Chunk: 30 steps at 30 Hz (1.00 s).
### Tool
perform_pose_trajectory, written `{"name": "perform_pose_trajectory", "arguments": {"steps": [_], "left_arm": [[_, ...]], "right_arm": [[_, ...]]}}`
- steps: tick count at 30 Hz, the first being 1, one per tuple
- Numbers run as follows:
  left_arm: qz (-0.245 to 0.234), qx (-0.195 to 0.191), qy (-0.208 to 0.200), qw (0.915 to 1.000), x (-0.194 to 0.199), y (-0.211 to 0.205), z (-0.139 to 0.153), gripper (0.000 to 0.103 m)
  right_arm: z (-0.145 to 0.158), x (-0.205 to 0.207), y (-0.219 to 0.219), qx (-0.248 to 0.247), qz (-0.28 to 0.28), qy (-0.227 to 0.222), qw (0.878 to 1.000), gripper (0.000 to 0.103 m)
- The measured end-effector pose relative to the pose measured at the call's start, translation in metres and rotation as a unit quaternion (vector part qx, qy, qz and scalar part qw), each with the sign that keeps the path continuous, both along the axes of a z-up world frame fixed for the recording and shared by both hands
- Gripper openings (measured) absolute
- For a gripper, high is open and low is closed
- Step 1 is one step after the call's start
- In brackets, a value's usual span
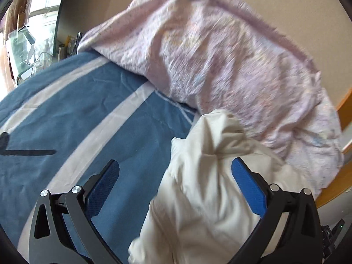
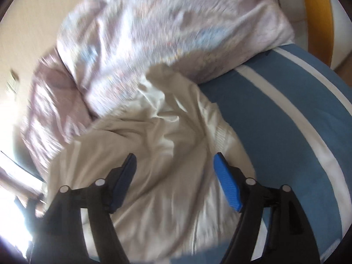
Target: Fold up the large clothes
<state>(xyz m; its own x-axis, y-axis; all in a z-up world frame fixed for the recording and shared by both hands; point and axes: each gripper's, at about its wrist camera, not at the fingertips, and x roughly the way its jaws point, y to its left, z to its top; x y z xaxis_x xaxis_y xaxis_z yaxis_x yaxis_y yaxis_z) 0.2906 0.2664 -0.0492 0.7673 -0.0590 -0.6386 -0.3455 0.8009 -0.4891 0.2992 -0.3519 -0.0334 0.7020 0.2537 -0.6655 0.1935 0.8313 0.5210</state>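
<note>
A crumpled cream-white garment lies bunched on a blue bedspread with white stripes. In the left wrist view my left gripper stands wide open above the garment's left edge. Its right blue pad is close against the cloth and its left pad hangs over bare bedspread. In the right wrist view the same garment spreads under my right gripper. That gripper is open, hovering over the cloth with nothing pressed between its pads. A ribbed hem shows near the right finger.
A rumpled pink patterned duvet is heaped behind the garment against the wall, also visible as the duvet. A wooden bed frame runs along the right. The bedspread stretches away beside the garment. Cluttered furniture by a window stands beyond the bed.
</note>
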Motion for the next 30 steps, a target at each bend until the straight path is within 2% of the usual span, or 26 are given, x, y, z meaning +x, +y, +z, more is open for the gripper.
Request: {"name": "perform_pose_trajectory", "arguments": {"steps": [5,8,11,17,21,24,30], "left_arm": [[-0.017,-0.021,-0.008,0.9996,-0.046,-0.003,0.014,0.102],[-0.026,-0.059,-0.002,0.9979,-0.071,-0.010,0.009,0.102],[-0.040,-0.108,0.015,0.9933,-0.082,-0.020,-0.007,0.102],[-0.056,-0.155,0.034,0.9857,-0.091,-0.048,-0.026,0.102],[-0.046,-0.184,0.041,0.9810,-0.090,-0.056,-0.035,0.102],[-0.039,-0.208,0.047,0.9763,-0.086,-0.061,-0.045,0.102],[-0.028,-0.229,0.050,0.9717,-0.077,-0.066,-0.055,0.098]], "right_arm": [[0.001,-0.036,-0.015,0.059,-0.036,0.015,0.997,0.078],[-0.015,-0.051,-0.023,0.121,-0.054,0.041,0.990,0.078],[-0.030,-0.052,-0.021,0.151,-0.056,0.068,0.985,0.078],[-0.052,-0.049,-0.013,0.179,-0.081,0.087,0.977,0.078],[-0.066,-0.050,-0.013,0.200,-0.095,0.096,0.970,0.078],[-0.072,-0.050,-0.012,0.212,-0.101,0.093,0.968,0.078],[-0.074,-0.045,-0.008,0.229,-0.093,0.078,0.966,0.077]]}}
